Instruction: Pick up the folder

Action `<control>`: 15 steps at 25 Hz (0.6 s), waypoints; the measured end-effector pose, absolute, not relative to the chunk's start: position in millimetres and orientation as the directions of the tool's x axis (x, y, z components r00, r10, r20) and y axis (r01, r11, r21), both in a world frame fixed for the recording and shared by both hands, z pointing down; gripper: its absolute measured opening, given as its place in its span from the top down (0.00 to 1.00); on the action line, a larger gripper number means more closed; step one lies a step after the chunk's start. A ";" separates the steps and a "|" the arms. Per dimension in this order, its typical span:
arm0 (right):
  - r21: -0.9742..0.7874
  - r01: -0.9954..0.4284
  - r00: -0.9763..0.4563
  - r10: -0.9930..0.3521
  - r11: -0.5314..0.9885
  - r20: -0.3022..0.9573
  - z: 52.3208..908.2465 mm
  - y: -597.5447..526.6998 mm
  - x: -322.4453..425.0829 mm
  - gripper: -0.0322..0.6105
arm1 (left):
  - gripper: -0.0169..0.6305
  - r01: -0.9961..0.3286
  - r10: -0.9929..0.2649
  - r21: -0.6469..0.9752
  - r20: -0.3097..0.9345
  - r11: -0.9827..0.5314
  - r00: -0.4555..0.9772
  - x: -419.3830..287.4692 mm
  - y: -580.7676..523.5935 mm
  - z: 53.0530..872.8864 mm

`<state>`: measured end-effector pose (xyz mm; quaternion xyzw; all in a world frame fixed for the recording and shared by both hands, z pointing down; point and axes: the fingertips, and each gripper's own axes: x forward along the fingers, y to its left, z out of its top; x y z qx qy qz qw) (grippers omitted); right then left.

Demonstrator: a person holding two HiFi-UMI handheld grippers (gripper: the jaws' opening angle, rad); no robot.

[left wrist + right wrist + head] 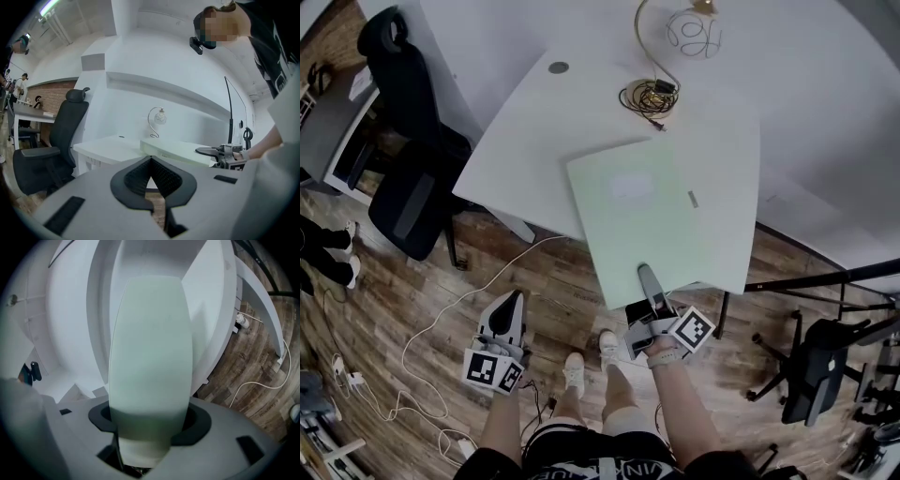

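Our right gripper (pixel 646 274) pinches the folder (pixel 639 214) at 6 o'clock — left gripper (pixel 518 298) pressed together, empty; next we lift level.

folder (pixel 642 220): pale mint green, plain, with a paler rectangular patch near its middle
surface (pixel 525 131): plain white
right claw (pixel 649 279): light grey body, black pads
left claw (pixel 518 298): light grey body, black ribbed pads
marker cubes (pixel 694 330): white faces carrying black square patterns
floor (pixel 553 291): brown wood planks with streaked grain
office chair (pixel 412 202): black all over
lamp (pixel 694 33): gold curved stem, white globe crossed by dark scribbled lines
cable (pixel 530 246): white
shoes (pixel 574 373): white
brick wall (pixel 51 96): reddish brown
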<state>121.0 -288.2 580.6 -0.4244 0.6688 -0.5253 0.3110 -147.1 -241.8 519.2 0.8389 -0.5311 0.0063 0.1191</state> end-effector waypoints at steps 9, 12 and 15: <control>-0.907 -0.390 -0.429 -0.903 0.159 0.026 546.2 -286.0 142.6 0.50 | 0.96 -0.894 -0.894 0.168 0.106 -0.416 0.436 -150.2 -247.5 497.1; -0.892 -0.415 -0.427 -0.904 0.178 0.018 535.3 -285.7 147.4 0.50 | 0.96 -0.892 -0.895 0.167 0.091 -0.419 0.437 -150.3 -250.0 488.5; -0.879 -0.431 -0.431 -0.902 0.206 0.000 523.3 -283.5 150.8 0.50 | 0.96 -0.888 -0.893 0.174 0.079 -0.425 0.443 -148.5 -249.2 483.8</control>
